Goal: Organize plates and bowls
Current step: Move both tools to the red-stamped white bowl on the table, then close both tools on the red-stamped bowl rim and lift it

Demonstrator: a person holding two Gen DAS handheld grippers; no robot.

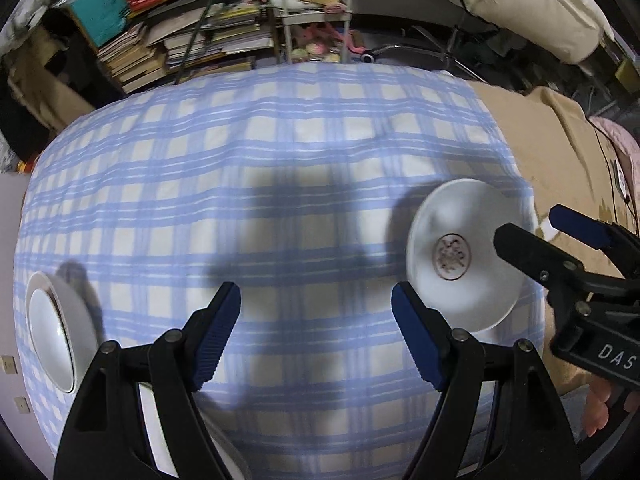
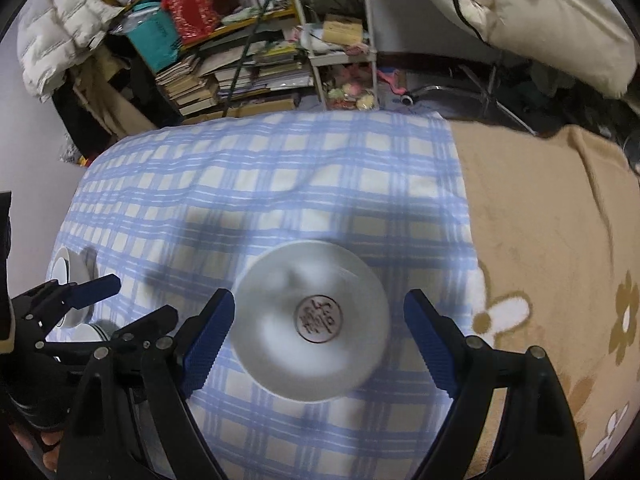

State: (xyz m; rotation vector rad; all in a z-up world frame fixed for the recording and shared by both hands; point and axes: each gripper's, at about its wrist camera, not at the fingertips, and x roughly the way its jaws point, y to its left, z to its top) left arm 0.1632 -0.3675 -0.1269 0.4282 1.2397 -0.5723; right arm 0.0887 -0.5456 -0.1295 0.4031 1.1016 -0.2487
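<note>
A white plate with a brown round seal (image 2: 316, 320) lies on the blue checked cloth (image 2: 260, 184), between the open fingers of my right gripper (image 2: 320, 340). The plate also shows in the left wrist view (image 1: 464, 268), right of my left gripper (image 1: 316, 336), which is open and empty above the cloth. A white bowl (image 1: 56, 328) sits at the cloth's left edge; it shows in the right wrist view (image 2: 72, 276) too, with more white dishes (image 2: 94, 332) beside it. The right gripper (image 1: 532, 228) appears open beside the plate's right rim.
A tan flowered blanket (image 2: 560, 260) lies right of the cloth. Behind the bed stand stacked books (image 2: 224, 76), a white cart (image 2: 344, 40) and a cream duvet (image 2: 540, 12). A white dish edge (image 1: 160, 432) shows under my left gripper.
</note>
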